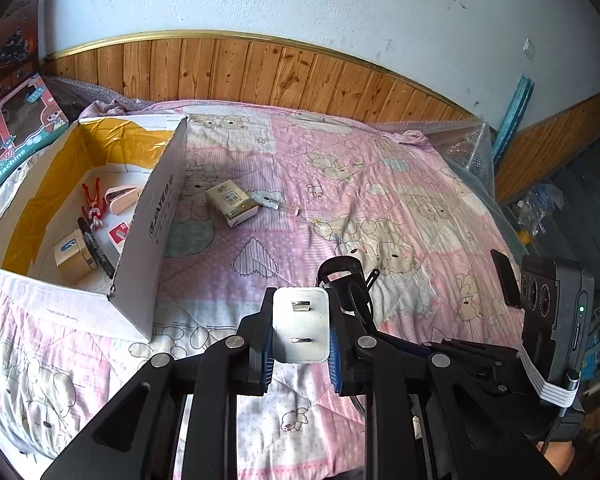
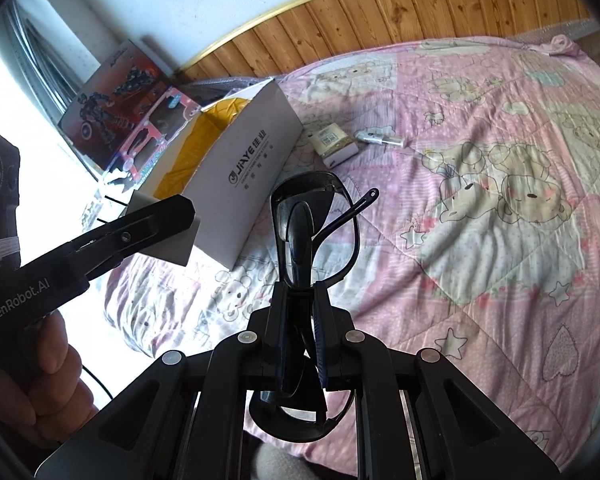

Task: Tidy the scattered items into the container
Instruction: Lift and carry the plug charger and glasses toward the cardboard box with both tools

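Pink quilted bedding printed with bears covers the bed [image 1: 380, 208], backed by wood panelling and a pale wall. Nearest the left wrist view, the left gripper [image 1: 300, 330] has its jaws clamped on a white plug adapter [image 1: 299, 326], prongs facing the camera, held above the bed. Just to its right, the right gripper [image 2: 300, 312] has its jaws pinched on folded black glasses [image 2: 316, 232], the frame standing roughly upright along the fingers with one temple tip poking out to the right. Beyond both lies the open cardboard box [image 1: 156, 224], forward and to the left of the adapter, its long side running away from the camera; inside it sit a marker [image 1: 96, 246], a red figure [image 1: 92, 200] and a few small packs. The left gripper looks the nearer of the two to the box opening, so a leftward, forward carry over the near wall would probably come first. Farther out, just right of the box's far end, a small tissue pack [image 1: 231, 202] and a white tube-like item [image 1: 268, 200] rest on the bed, not yet collected.
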### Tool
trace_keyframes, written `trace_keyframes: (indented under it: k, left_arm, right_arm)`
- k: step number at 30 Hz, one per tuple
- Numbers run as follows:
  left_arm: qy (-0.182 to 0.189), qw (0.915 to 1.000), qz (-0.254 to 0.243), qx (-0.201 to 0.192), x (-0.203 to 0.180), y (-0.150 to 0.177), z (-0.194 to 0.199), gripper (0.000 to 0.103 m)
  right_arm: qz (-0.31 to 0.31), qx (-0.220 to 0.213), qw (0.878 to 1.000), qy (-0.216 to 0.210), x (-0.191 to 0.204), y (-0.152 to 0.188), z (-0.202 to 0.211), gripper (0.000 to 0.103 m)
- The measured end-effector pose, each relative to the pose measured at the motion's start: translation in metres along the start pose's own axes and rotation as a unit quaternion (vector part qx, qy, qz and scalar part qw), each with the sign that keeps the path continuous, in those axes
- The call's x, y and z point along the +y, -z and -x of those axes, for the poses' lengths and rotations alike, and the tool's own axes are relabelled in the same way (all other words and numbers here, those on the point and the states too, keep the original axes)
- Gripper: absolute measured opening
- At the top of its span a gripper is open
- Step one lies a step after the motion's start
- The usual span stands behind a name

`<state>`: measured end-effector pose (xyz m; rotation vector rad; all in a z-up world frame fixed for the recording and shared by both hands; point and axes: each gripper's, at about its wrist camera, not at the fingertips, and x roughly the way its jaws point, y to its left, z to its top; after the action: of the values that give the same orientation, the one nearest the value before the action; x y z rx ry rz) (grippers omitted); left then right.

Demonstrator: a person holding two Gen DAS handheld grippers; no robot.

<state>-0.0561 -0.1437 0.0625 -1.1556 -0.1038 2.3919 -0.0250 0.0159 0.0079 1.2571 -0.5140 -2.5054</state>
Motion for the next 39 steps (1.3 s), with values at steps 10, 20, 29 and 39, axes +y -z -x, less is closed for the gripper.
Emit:
trace_keyframes:
  k: [10, 20, 29, 39]
  left_arm:
    - [0.008, 0.9999, 0.011, -0.009, 0.009, 0.021, 0.019, 0.022]
    - [0.006, 0.9992, 0.038, -0.015, 0.034, 0.023, 0.025, 0.022]
    - [-0.001, 0.9975, 0.067, -0.022, 0.065, 0.020, 0.030, 0.022]
    - [-0.021, 0.9938, 0.103, -0.036, 0.104, 0.010, 0.045, 0.022]
  right_arm:
    - [0.038, -0.002, 0.999, 0.014, 0.031, 0.015, 0.004, 0.012]
    - [0.072, 0.009, 0.997, 0.021, 0.056, 0.009, -0.009, 0.012]
    - [0.099, 0.018, 0.995, 0.005, 0.083, -0.001, -0.023, 0.012]
    - [0.116, 0.017, 0.993, -0.029, 0.109, -0.020, -0.031, 0.012]
